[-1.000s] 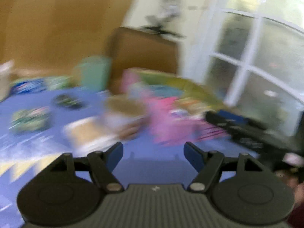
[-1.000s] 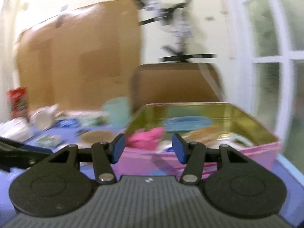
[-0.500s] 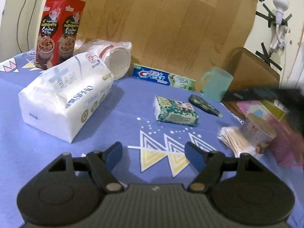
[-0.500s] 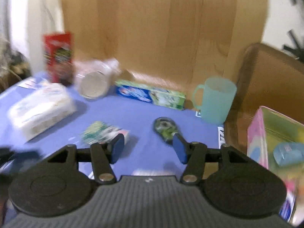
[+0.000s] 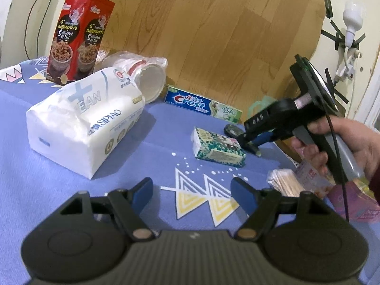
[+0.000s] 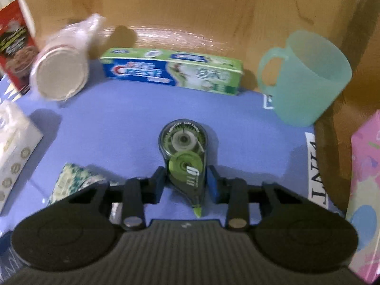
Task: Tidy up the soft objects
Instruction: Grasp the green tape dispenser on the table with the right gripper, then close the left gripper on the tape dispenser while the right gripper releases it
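My right gripper (image 6: 185,181) straddles the correction-tape dispenser (image 6: 184,156).

Its jaws have just been closing, pads flanking the dispenser; contact I cannot tell. My left gripper (image 5: 191,196) stands spread, empty. The small tissue pack (image 5: 218,147) lies at twelve o'clock, the big tissue pack (image 5: 83,123) at ten.

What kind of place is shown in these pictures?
Probably a home room: a table with a blue patterned cloth holds household items, such as a Crest toothpaste box, a tissue pack and a green mug.

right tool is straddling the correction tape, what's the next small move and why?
Probably finish closing the right tool on the correction tape: its jaws have just been narrowing, the tape lies flat on the blue cloth between them, and slim gaps seem to remain at both fingers.
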Action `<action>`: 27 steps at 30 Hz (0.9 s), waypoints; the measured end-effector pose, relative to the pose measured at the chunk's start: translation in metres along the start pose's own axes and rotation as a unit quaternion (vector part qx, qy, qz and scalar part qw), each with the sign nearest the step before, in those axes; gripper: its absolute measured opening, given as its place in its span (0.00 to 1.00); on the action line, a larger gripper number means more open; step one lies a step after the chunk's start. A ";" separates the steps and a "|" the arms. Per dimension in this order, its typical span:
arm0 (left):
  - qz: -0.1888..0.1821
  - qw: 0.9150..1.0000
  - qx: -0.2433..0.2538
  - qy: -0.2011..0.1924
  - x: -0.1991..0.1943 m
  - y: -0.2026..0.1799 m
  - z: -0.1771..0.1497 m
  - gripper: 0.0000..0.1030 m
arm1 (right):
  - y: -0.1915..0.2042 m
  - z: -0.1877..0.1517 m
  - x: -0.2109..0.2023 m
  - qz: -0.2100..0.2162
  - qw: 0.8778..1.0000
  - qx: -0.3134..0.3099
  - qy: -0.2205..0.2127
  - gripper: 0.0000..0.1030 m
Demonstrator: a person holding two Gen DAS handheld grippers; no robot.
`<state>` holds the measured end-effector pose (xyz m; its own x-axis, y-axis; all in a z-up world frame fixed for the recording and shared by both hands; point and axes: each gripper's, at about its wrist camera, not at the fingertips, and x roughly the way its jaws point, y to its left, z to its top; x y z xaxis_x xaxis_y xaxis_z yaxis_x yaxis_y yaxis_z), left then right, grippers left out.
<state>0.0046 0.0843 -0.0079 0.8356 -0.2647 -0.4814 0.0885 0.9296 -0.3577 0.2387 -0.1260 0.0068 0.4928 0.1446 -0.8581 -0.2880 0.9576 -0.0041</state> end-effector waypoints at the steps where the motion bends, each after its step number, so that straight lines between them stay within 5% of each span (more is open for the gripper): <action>1: 0.000 1.000 -0.001 -0.001 0.000 0.001 0.000 0.72 | 0.004 -0.005 -0.004 0.003 1.000 -0.009 -0.009 0.38; 8: -0.009 1.000 -0.017 -0.001 -0.003 0.007 0.003 0.72 | 0.017 -0.049 -0.085 0.067 0.992 -0.011 -0.109 0.39; 14: -0.041 0.999 -0.010 0.013 -0.003 0.004 0.002 0.73 | 0.044 -0.149 -0.139 0.126 0.982 -0.068 -0.121 0.39; 20: -0.079 0.996 0.031 0.036 -0.012 -0.028 -0.010 0.71 | 0.055 -0.225 -0.137 0.073 0.985 -0.082 -0.136 0.39; 27: -0.142 0.984 0.040 0.098 -0.006 -0.076 -0.037 0.59 | 0.042 -0.251 -0.140 0.074 0.978 -0.055 -0.186 0.46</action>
<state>-0.0268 0.0053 -0.0074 0.6515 -0.5537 -0.5186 0.3520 0.8262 -0.4399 -0.0489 -0.1681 -0.0025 0.6984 0.3792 -0.6070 -0.4551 0.8899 0.0323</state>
